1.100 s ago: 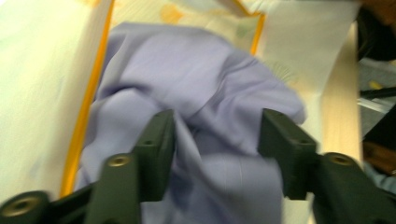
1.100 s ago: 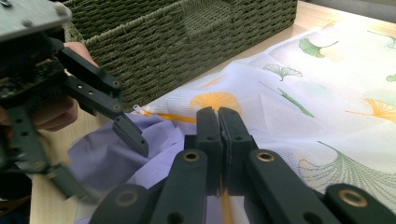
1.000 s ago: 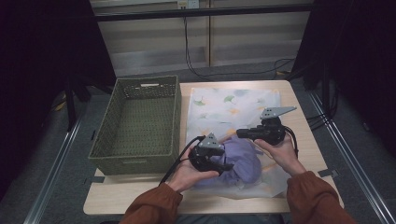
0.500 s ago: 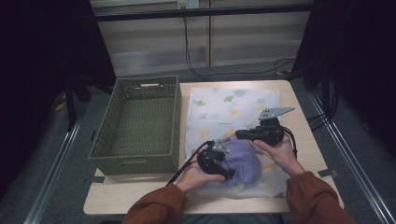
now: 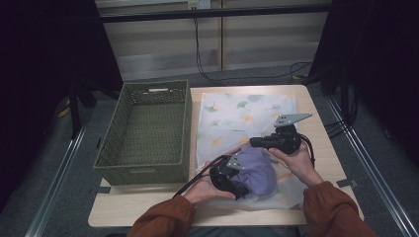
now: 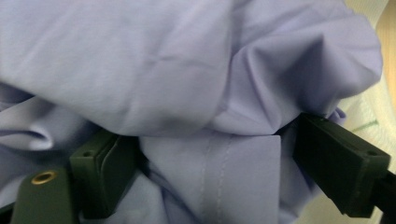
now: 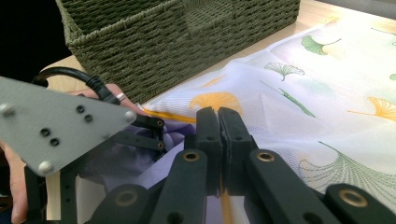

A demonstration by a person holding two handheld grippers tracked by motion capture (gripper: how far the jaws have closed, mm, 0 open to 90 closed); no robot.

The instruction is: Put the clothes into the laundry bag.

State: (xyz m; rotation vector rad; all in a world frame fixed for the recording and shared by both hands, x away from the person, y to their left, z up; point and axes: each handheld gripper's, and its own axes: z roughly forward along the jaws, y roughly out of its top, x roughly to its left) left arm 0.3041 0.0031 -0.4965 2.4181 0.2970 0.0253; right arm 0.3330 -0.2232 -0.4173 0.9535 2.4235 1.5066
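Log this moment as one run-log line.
left gripper: jaws just opening, purple cloth between | right gripper: shut on mesh bag edge | basket: empty

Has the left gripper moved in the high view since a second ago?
Yes. The left gripper has come toward the near table edge, away from the green basket, and its jaws have just been opening around the purple cloth.

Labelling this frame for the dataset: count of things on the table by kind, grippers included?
Green woven basket: 1
Leaf-print white cloth: 1
Lavender garment: 1
Grippers: 2, left gripper, right gripper
Total: 5
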